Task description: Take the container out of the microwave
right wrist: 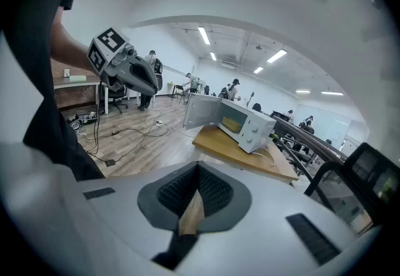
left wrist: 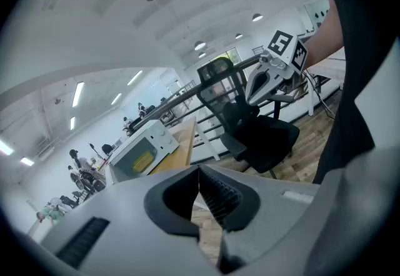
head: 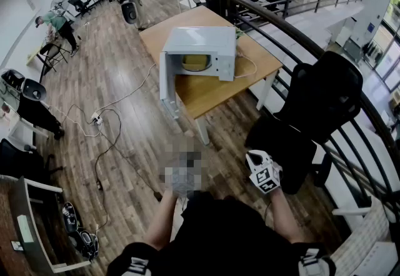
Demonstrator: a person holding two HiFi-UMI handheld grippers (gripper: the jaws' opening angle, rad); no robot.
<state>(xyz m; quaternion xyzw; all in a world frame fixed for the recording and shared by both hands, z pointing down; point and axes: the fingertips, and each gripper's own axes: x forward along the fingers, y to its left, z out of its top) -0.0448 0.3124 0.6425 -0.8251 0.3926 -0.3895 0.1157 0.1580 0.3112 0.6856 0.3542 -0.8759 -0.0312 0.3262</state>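
From the head view, the white box-shaped microwave (head: 209,44) stood on a light wooden table (head: 215,93), well apart from the person. Its door (head: 167,78) was swung wide to the left. The flat yellow container (head: 195,62) sat inside the cavity, untouched. The right gripper (head: 257,161) was held low and close to the body. A black office chair (head: 315,112) stood between the person and the table's right side, and dark cables (head: 103,143) trailed over the plank floor on the left. The step in hand looked like the approach. The cleanest path probably ran straight ahead, between chair and cables, ending square to the opening and clear of the door's edge.

In the left gripper view, the left gripper (left wrist: 199,173) had its ribbed pads brought together at the tips, with nothing between them. The microwave showed small and far off, its yellow load visible.

In the right gripper view, the jaws likewise met at the tips and held nothing; only floor showed through the sliver below.

Both sets of jaws would need spreading before they entered the cavity. A hold on opposite sides of the container, drawn out level, would likely guard against tipping or catching the frame.
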